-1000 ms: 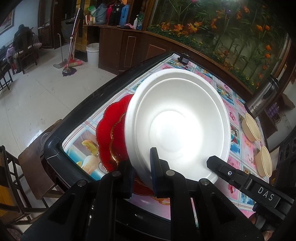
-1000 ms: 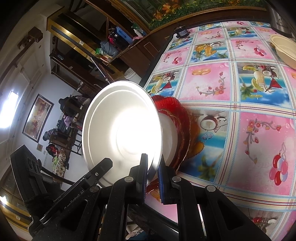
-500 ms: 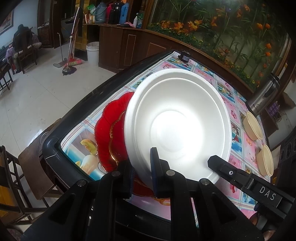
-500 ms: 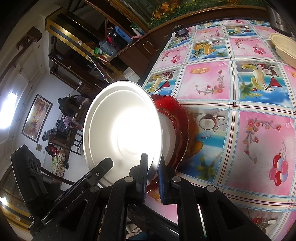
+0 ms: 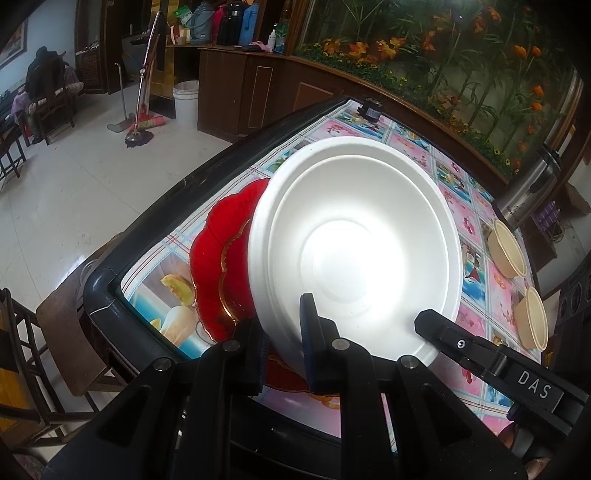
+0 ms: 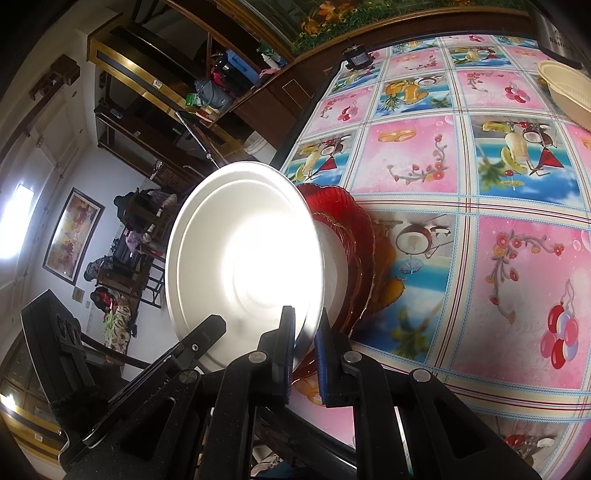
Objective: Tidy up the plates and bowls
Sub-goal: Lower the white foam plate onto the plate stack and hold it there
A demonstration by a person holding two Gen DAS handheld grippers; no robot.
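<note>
The left gripper (image 5: 283,334) is pointed steeply downward, its two black fingers (image 5: 314,332) with blue pads drawn close together and clamped on the near rim of a white plate (image 5: 354,240). The right gripper (image 6: 303,345) is likewise angled downward, and its fingers (image 6: 286,339) are pressed shut on the same plate's rim from the other side. Both grippers are seen side by side.

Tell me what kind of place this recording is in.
Most likely a home dining or living room: a table with a fruit-print cover, a wooden cabinet holding flasks, and a mop on the tiled floor.
</note>
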